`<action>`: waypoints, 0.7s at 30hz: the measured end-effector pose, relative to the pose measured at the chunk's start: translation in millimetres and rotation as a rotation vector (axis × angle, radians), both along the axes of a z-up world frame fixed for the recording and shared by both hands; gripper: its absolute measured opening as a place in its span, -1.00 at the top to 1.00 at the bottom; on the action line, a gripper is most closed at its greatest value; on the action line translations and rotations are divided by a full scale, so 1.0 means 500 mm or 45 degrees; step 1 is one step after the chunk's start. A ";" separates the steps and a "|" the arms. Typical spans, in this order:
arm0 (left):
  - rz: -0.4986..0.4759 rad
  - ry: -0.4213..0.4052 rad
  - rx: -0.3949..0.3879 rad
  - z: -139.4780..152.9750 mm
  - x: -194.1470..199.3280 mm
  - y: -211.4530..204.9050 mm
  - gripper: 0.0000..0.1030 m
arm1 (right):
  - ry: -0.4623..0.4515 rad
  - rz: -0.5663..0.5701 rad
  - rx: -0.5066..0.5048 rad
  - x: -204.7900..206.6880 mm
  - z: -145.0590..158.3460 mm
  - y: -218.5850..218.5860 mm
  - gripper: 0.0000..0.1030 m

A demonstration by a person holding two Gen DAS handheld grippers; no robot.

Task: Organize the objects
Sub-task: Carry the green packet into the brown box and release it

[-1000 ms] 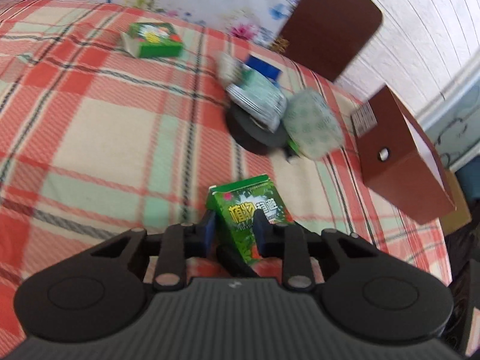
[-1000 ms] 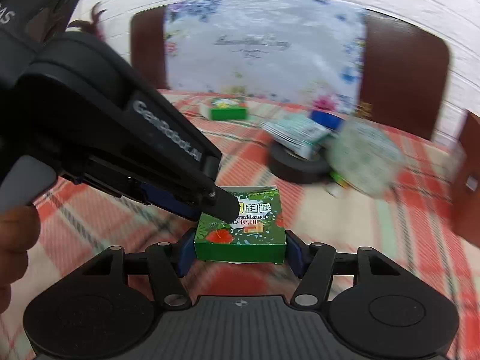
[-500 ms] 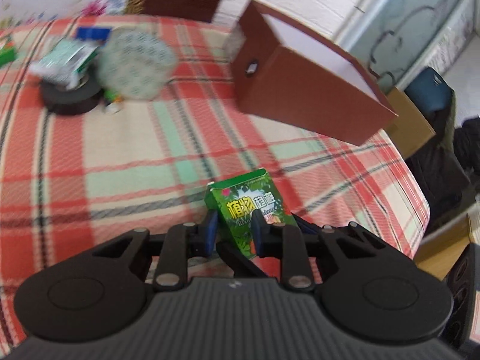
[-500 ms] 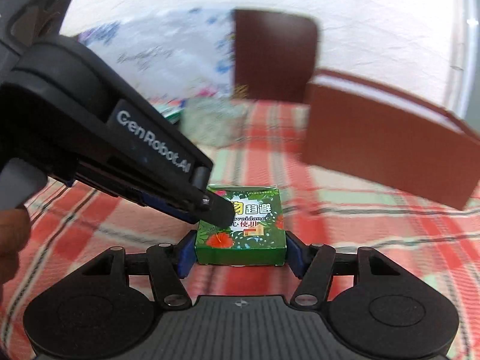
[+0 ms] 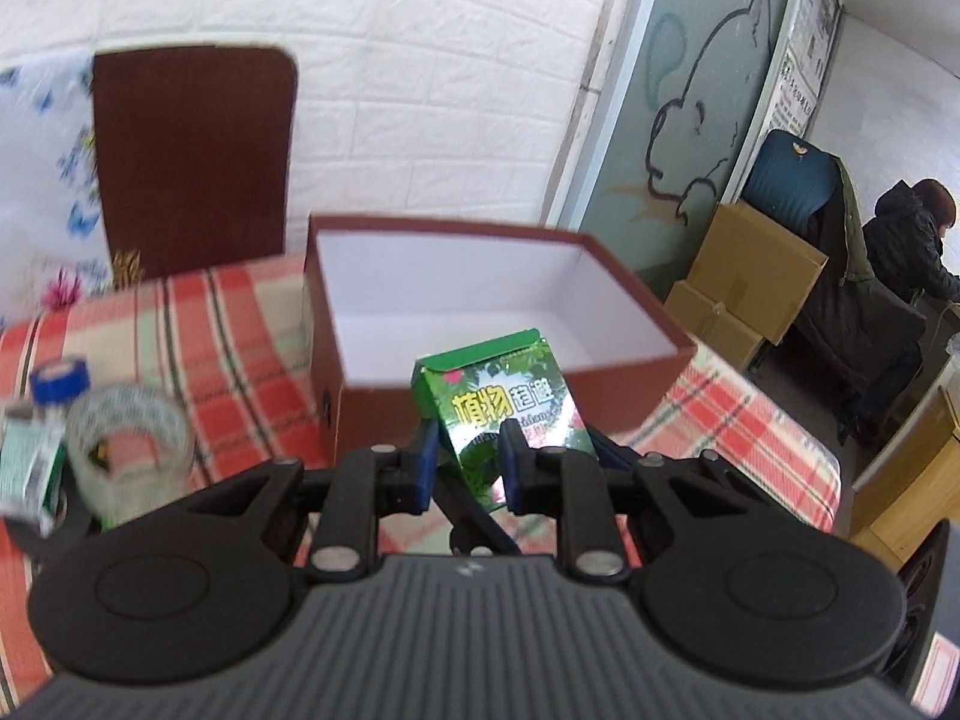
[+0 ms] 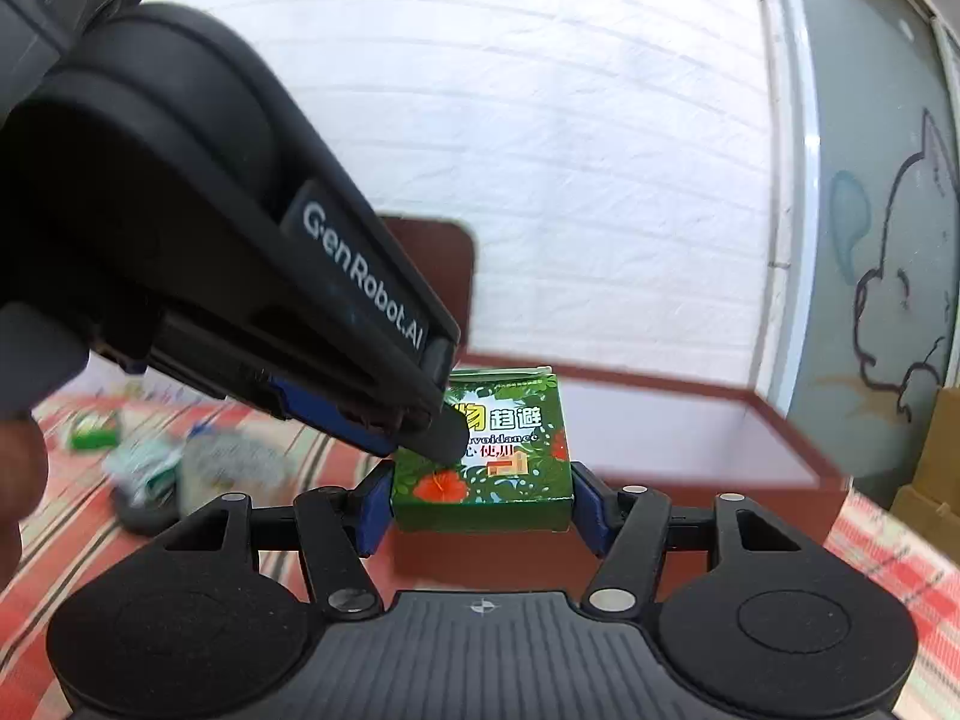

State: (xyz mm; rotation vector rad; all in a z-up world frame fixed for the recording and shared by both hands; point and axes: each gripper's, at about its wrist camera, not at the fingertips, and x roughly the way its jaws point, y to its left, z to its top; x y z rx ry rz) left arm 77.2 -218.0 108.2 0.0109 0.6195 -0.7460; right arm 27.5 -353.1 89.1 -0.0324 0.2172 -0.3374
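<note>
Both grippers hold one green box [image 5: 504, 396] with yellow and white Chinese print, lifted above the plaid tablecloth. My left gripper [image 5: 465, 462] is shut on its thin side. My right gripper [image 6: 480, 501] is shut across its width; the box also shows in the right wrist view [image 6: 498, 450]. The left gripper's body [image 6: 210, 276] reaches in from the upper left there. An open brown box with a white inside [image 5: 480, 294] stands just beyond the green box, its near wall level with it.
A clear tape roll [image 5: 129, 438], a blue-capped item [image 5: 60, 378] and a pale green packet [image 5: 30, 468] lie at the left. A brown chair back [image 5: 192, 156] stands behind the table. Cardboard boxes [image 5: 756, 264] and a seated person [image 5: 906, 240] are at the far right.
Both grippers have carried the green box up and to the right, toward the open brown box, whose white inside now shows. The grip on the green box is unchanged.
</note>
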 end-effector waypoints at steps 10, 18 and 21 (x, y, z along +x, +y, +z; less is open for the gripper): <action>-0.001 -0.023 0.016 0.015 0.111 -0.073 0.55 | 0.034 -0.031 0.018 0.151 -0.002 -0.098 -0.13; 0.050 0.058 0.081 -0.029 0.158 -0.087 0.39 | 0.075 -0.046 -0.002 0.191 -0.029 -0.089 -0.22; 0.049 0.054 0.078 -0.025 0.147 -0.075 0.38 | 0.059 -0.040 -0.002 0.179 -0.024 -0.074 -0.21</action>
